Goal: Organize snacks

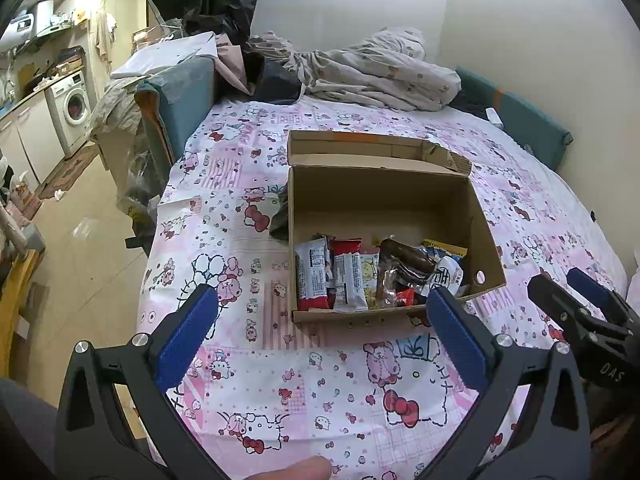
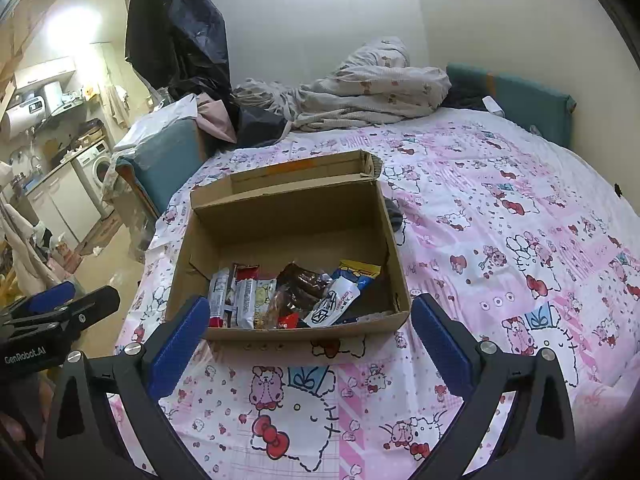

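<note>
Both tools, left tool (image 1: 322,320) and right tool (image 2: 310,326), spread apart, empty, just short of open brown cardboard box (image 1: 486,248) holding wrapped snack packets (image 1: 348,280) on pink cartoon-print bedsheet (image 1: 320,392).

The cardboard box (image 1: 384,200) sits open on the bed (image 1: 312,392), its lid flap (image 1: 372,148) folded back, so entry from above is clear. Snack packets (image 1: 360,276) crowd the near half of its floor; the far half lies bare. The 4 walls block sideways entry. Bare sheet spreads in front of the box and to its right. A dark item (image 1: 282,220), possibly cloth, lies against the left wall. A rumpled blanket (image 1: 372,68) blocks the bed's far end.
</note>
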### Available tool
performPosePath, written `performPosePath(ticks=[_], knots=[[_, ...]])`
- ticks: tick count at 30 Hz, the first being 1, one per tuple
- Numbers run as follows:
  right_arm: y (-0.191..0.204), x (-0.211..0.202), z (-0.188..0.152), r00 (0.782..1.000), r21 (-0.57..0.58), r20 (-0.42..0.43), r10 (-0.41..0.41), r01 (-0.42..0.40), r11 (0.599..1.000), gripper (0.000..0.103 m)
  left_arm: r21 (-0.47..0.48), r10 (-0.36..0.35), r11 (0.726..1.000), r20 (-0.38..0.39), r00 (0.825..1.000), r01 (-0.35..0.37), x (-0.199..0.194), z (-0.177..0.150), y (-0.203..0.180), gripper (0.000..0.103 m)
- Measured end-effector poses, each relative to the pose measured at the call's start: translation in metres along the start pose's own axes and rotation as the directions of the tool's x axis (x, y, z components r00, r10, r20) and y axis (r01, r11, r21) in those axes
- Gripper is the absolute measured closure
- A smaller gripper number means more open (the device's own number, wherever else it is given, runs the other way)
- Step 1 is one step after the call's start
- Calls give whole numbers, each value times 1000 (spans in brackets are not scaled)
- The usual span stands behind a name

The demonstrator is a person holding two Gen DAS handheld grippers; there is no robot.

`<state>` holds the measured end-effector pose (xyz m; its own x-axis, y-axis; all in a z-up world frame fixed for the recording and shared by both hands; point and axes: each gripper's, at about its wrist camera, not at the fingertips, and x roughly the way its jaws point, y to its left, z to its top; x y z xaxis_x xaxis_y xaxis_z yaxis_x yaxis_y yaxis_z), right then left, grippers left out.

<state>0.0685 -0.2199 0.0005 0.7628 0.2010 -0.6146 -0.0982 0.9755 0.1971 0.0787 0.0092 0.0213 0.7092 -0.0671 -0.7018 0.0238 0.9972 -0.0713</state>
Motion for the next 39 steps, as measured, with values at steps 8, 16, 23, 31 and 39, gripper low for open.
performPosePath(ticks=[8,16,23,31,39], knots=[[0,0,0,1000,-1,0,-1,1,1000,0,-4,-7,1000,-8,1000,7,0,1,1,0],[0,-1,0,1000,-1,0,-3,3,1000,0,-6,-7,1000,-10,1000,7,0,1,0,0],[0,0,0,1000,-2,-1,-2,2,1000,0,-9,-4,1000,-11,1000,4,0,2,-2,0],[-2,-2,1,1000,3,-7,-2,2,1000,0,-16,-1,1000,-12,1000,1,1,1,-4,0],[-1,-2,2,1000,3,-8,-1,2,1000,0,-17,-5,1000,-17,1000,5,2,0,-4,0]])
